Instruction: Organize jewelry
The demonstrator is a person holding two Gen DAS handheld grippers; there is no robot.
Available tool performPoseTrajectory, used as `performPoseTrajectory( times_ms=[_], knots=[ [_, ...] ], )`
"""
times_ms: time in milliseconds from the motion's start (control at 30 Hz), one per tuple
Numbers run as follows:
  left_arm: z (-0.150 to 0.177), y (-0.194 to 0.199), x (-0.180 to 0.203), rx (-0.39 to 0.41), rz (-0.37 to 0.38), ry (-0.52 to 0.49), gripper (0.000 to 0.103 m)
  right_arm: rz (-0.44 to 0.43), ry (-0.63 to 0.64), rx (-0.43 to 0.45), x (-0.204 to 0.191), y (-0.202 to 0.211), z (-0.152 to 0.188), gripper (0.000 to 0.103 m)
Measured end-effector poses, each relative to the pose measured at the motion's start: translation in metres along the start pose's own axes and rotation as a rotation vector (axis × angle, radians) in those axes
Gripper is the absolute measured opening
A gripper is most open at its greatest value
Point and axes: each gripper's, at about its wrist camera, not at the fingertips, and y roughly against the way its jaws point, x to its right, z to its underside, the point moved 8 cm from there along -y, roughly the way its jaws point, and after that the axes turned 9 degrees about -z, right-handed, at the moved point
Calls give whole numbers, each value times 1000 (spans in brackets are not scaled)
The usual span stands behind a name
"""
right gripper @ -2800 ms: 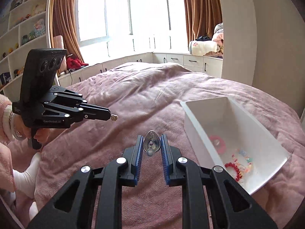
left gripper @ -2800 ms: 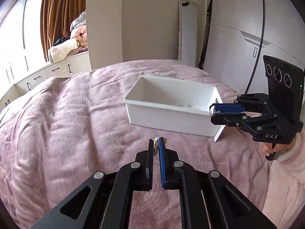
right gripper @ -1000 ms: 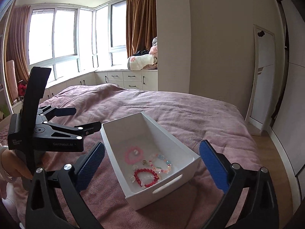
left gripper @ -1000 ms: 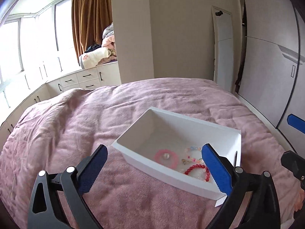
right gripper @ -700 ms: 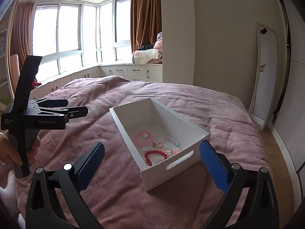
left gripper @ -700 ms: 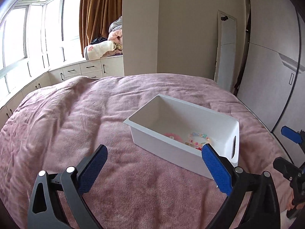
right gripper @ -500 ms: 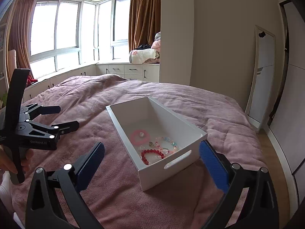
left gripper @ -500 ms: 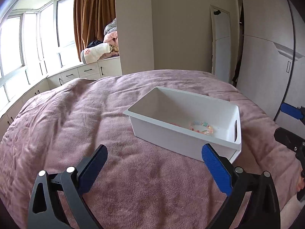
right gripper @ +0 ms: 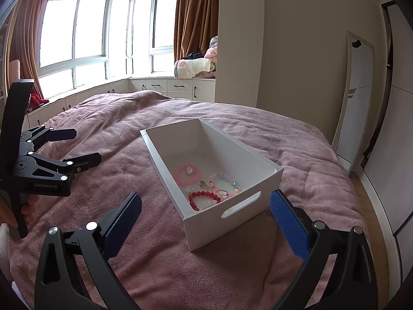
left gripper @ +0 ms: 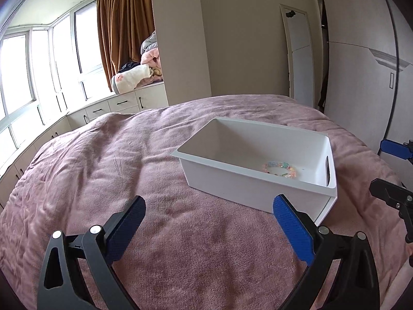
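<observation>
A white plastic bin (right gripper: 232, 155) sits on the pink bedspread. It holds a pink bracelet (right gripper: 187, 173), a red bead bracelet (right gripper: 204, 198) and a pastel bead bracelet (right gripper: 224, 180), with small pieces between them. In the left wrist view the bin (left gripper: 304, 139) shows only the pastel bracelet (left gripper: 279, 169). My left gripper (left gripper: 209, 222) is open and empty, in front of the bin's long side; it also shows in the right wrist view (right gripper: 74, 149). My right gripper (right gripper: 205, 217) is open and empty, before the bin's handle end; its fingers show in the left wrist view (left gripper: 392, 149).
The pink bedspread (left gripper: 103, 160) covers the whole bed. A window bench with drawers and piled plush items (right gripper: 196, 68) runs along the far wall. A mirror (right gripper: 357, 87) leans by the wardrobe at the right, past the bed's edge.
Both grippers, earlier shut on small jewelry pieces, are now open and empty. Over the last second both have pulled back from above the bin and sunk lower.
</observation>
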Motion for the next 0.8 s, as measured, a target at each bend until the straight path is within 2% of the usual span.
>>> performPoseTrajectory(
  times_ms=[800],
  knots=[
    [-2,2,0,3,-8,17,100,1,-6,22,0,6,-2,98]
  ],
)
